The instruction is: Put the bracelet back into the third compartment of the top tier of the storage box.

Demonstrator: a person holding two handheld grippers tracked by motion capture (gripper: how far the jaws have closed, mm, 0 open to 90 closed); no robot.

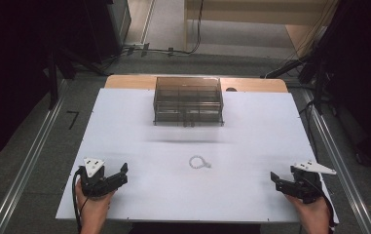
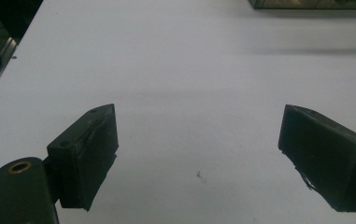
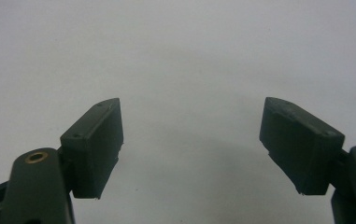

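— Two grippers, jaws spread wide: left gripper [image 1: 117, 176], right gripper [image 1: 281, 181], resting near the white table's [image 1: 251, 126] front edge.
— And between them?
— Small bracelet [image 1: 199, 162] mid-table; tinted drawer box [image 1: 188, 100] behind. No readable writing.

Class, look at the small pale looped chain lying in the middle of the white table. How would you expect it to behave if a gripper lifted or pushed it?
The chain lies flat in a loose, uneven loop with a short tail, so it is probably floppy and would dangle when lifted. It looks thin and small, so likely light. Pushed, it would probably bunch or slide on the smooth white table rather than roll.
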